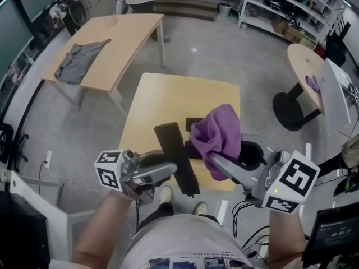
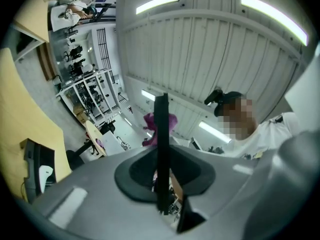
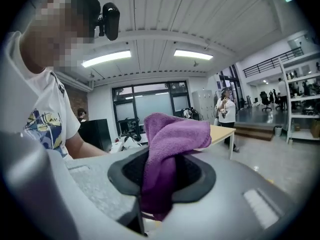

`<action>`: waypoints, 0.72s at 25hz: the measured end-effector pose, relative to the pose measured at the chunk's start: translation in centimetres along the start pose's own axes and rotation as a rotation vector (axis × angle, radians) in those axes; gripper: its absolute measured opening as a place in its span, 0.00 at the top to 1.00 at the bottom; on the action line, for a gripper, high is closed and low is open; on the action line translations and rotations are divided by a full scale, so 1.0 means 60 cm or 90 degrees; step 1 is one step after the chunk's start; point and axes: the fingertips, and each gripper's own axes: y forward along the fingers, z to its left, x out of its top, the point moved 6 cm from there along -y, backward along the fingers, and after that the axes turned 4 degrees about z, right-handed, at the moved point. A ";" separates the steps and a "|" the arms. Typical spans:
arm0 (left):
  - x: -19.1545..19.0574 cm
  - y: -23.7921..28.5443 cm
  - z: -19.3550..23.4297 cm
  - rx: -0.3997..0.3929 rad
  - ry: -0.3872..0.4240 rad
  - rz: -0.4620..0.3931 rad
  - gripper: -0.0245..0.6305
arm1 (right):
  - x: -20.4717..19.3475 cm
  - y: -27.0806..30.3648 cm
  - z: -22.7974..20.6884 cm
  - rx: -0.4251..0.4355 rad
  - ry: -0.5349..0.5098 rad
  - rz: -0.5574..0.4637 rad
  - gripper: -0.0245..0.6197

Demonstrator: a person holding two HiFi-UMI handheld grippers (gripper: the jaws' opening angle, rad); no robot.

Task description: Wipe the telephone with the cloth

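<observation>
Two hand-held tools are showing in the head view, and parts of each are going unseen. The right tool [image 1: 217, 162] is burying its jaw tips under the purple cloth [image 1: 219, 134]. The left tool [image 1: 175, 171] is passing its tips behind the black telephone [image 1: 176, 157]. Both forearms are running off the lower edge. One black object [image 1: 194, 122] is lying on the wooden worktop [image 1: 168, 100], half covered by the cloth, so its kind is staying unclear. One round black container [image 1: 251, 153] is peeking out past the worktop's right corner, partly masked by the cloth and the right tool.

Left tool: jaws are standing narrow, pinching the telephone. Its own view is showing this edge-on as a thin dark strip upright between them. The telephone, a long flat slab, is hanging slanted in the air over the worktop's near edge.

Right tool: jaws are clamping a bunched fold of the cloth, which is filling the gap and spilling above it. The cloth is sitting just beside the telephone's upper right; whether they are touching is not showing.

Count:
- tools, two
- telephone, one
- cloth, one
- worktop, one
- further tables, two: a rectangular table [image 1: 120, 43] carrying one grey garment [image 1: 78, 60], and a round table [image 1: 305, 66]
- one person [image 3: 226, 111] standing far off in the right gripper view
</observation>
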 end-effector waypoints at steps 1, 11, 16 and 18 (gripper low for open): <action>-0.002 0.002 0.004 0.006 -0.002 0.007 0.84 | 0.012 0.003 0.000 -0.002 -0.007 -0.007 0.79; -0.023 0.010 0.041 0.061 -0.018 0.058 0.84 | 0.042 0.066 0.021 -0.015 -0.046 0.019 0.79; -0.017 0.008 0.056 0.069 -0.026 0.063 0.84 | 0.013 0.078 0.022 -0.018 -0.028 0.050 0.79; -0.012 0.003 0.062 0.072 -0.029 0.058 0.84 | -0.002 0.082 0.024 -0.019 -0.022 0.063 0.79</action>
